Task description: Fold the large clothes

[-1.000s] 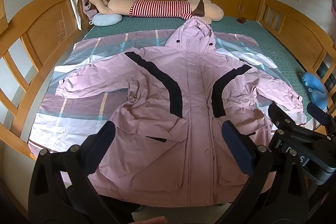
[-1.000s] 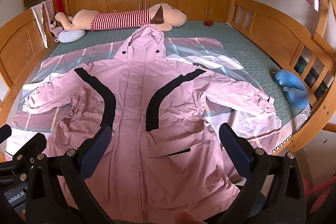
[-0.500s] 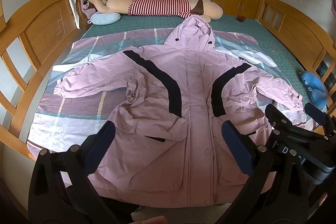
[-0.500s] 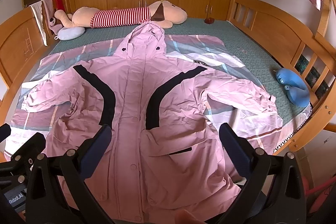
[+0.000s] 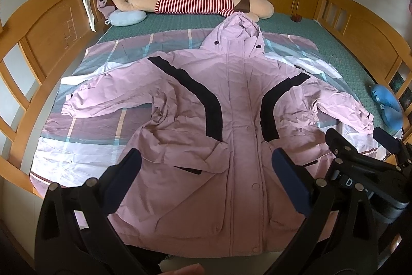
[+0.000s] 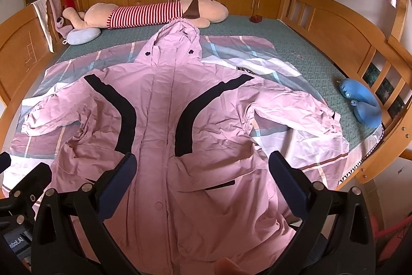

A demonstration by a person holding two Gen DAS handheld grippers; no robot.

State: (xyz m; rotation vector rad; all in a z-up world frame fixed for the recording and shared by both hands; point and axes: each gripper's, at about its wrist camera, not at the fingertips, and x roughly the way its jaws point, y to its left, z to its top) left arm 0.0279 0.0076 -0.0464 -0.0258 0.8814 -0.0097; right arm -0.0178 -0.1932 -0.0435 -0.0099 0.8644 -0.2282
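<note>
My pink jacket lies face up and unfolded on the bed, sleeves spread, hood away from me, black stripes down its chest. Both my left gripper and right gripper hover over its hem, jaws wide apart, gripping nothing.

1 jacket, 1 plush dog, 2 neck pillows

The black left gripper with blue-padded fingers hangs spread wide over the pink jacket's hem; the matching black right gripper hangs beside it, equally spread.
</note>
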